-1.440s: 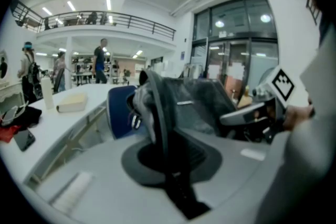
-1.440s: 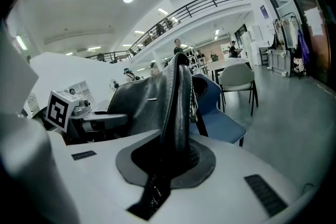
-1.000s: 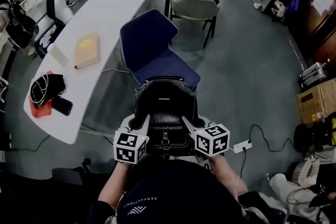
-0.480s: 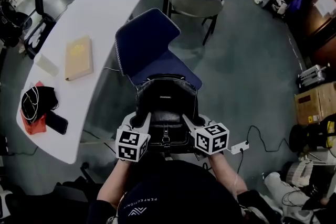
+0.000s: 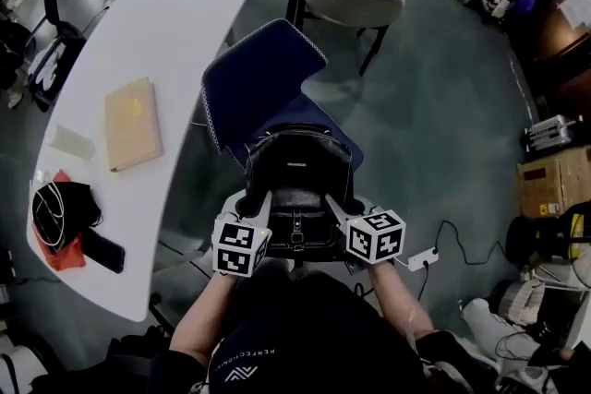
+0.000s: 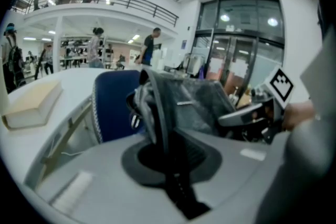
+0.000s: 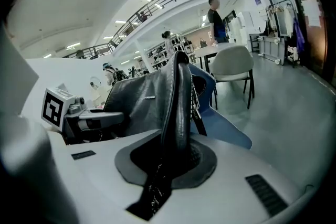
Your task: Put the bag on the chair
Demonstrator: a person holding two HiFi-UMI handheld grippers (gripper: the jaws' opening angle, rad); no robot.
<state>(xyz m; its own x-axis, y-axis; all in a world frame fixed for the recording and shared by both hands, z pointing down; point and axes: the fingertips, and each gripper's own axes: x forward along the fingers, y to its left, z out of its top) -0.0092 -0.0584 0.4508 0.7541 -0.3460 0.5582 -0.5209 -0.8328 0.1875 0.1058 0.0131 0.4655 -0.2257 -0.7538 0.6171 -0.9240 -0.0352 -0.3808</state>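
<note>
The left gripper is clamping its jaws tight on a thin black strap of the bag. The right gripper is pinching the thick leather handle on the other side in the same way. In the head view the left gripper and right gripper are holding the bag between them at its six o'clock side. The bag is standing upright over the seat of the blue chair, whose backrest is rising at twelve o'clock. I cannot tell whether the bag's base is touching the seat.

The carry seems to be ending and the set-down beginning. The next move is probably lowering the bag until the seat is bearing it, then letting both grips go.

Against the frame a second ago, the bag is now covering most of the seat, where more blue was showing before. The white table at ten o'clock is sitting lower in the view.
</note>
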